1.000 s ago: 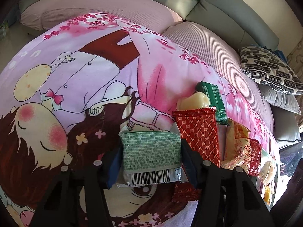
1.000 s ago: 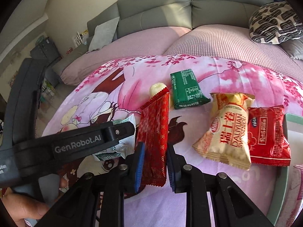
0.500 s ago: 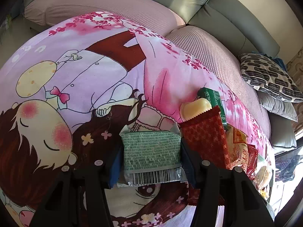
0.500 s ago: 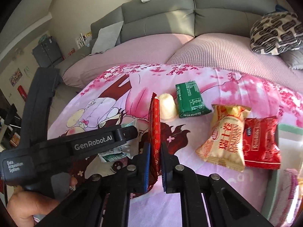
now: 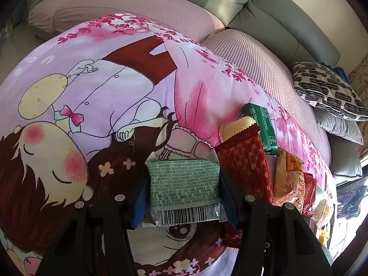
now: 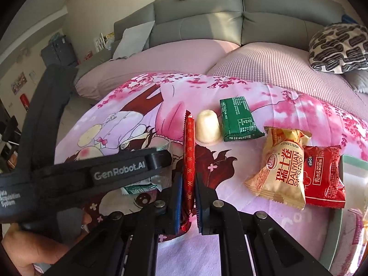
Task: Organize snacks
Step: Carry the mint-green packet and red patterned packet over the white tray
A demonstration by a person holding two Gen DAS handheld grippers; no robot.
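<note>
My left gripper [image 5: 184, 184] is shut on a pale green snack packet [image 5: 182, 184] with a barcode, just above the cartoon-printed pink cloth [image 5: 92, 92]. My right gripper [image 6: 189, 184] is shut on a long red patterned packet [image 6: 189, 151], held on edge and lifted; it also shows in the left wrist view [image 5: 246, 163]. On the cloth lie a cream jelly cup [image 6: 207, 126], a dark green packet [image 6: 239, 119], a yellow Swiss roll packet [image 6: 280, 172] and a red packet [image 6: 324, 177].
A pale green tray [image 6: 349, 161] holding more snacks sits at the right edge. A grey sofa [image 6: 230, 23] with pink covers and a patterned cushion [image 6: 340, 48] runs behind. The left gripper's body [image 6: 92, 174] crosses the right wrist view.
My right gripper closed on the red packet, turned it from flat to on edge and lifted it. The left gripper kept its hold on the green packet and barely moved.
</note>
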